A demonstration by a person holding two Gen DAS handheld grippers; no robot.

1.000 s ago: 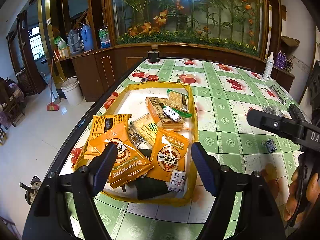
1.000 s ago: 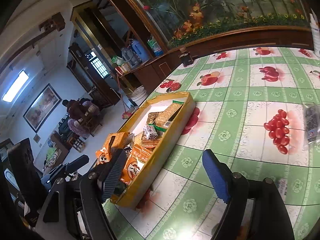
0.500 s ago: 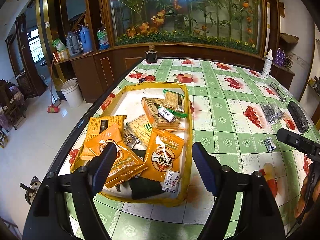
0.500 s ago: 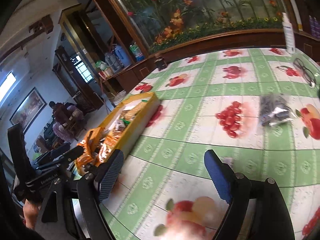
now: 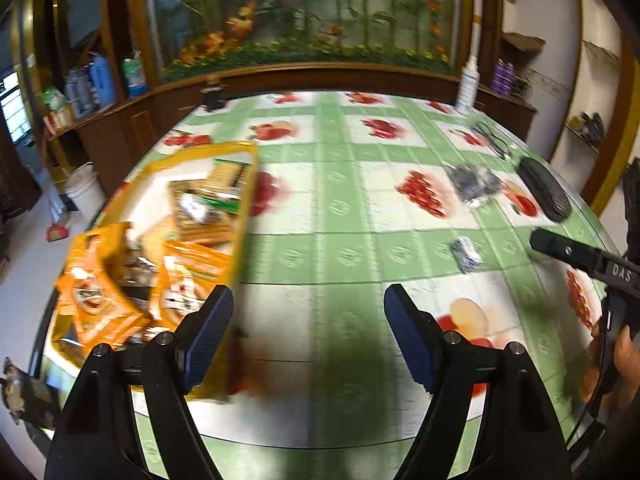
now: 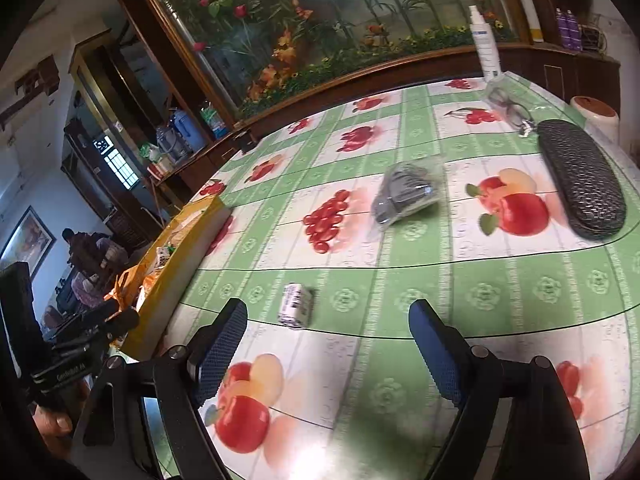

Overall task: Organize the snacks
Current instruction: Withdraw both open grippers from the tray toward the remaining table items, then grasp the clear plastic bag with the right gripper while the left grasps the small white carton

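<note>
Fingers: both of our grippers stand wide apart and hold nothing; the right gripper (image 6: 328, 344) hangs low over the table, the left gripper (image 5: 308, 332) beside the tray's near corner.
Task's thing: we take the small white wrapped snack with dark print (image 6: 295, 307) as the next pick; it lies loose on the green-and-white fruit-print tablecloth (image 6: 400, 272), well apart from the yellow-walled snack tray (image 6: 188, 256) at the table's left edge.
Deciding relation: the snack lies just ahead of our right fingertips (image 6: 224, 344), a little toward the left one, its long axis running roughly away from us; our right hand looks much the nearer.
Left view: the same snack (image 5: 464, 254) sits well off to the right of our left fingers (image 5: 210, 330).
Further out: a clear bag of dark pieces (image 6: 404, 196) toward the table's middle, and a black woven oblong case (image 6: 580, 182) by the right edge.
Tray: orange foil packets (image 5: 96, 292) fill its near end.
</note>
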